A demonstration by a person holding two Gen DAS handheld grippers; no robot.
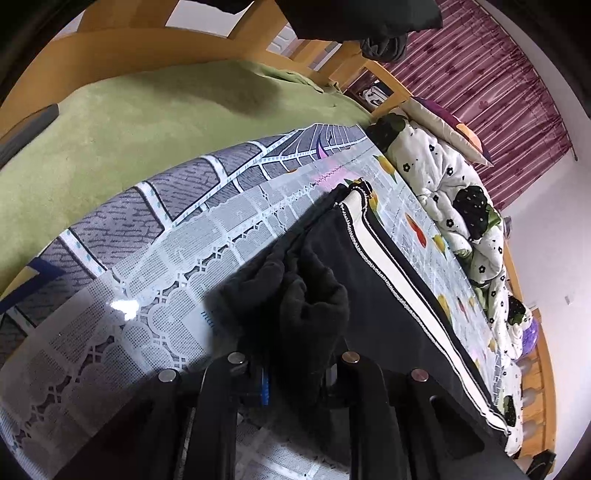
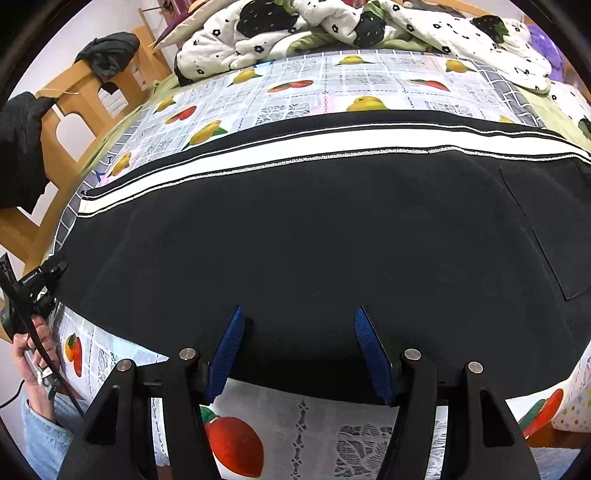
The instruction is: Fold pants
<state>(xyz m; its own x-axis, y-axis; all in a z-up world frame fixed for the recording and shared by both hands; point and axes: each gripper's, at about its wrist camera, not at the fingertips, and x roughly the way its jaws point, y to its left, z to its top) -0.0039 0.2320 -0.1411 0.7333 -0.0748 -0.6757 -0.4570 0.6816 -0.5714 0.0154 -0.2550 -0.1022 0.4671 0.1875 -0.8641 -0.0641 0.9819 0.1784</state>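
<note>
Bunched black cloth of the pants (image 1: 295, 295) sits clamped in the left gripper (image 1: 291, 373); the right gripper (image 2: 299, 350) stands with jaws apart over their near edge; pants lie flat along the fruit-print tablecloth (image 2: 295, 96), white side stripe (image 2: 295, 151) toward the far edge; beyond, a floral quilt (image 2: 332, 29), a wooden chair (image 2: 74, 107), maroon curtain (image 1: 480, 74).

Left wrist view close at the pants (image 1: 388, 295) end, right wrist view looking down across them — shared.
</note>
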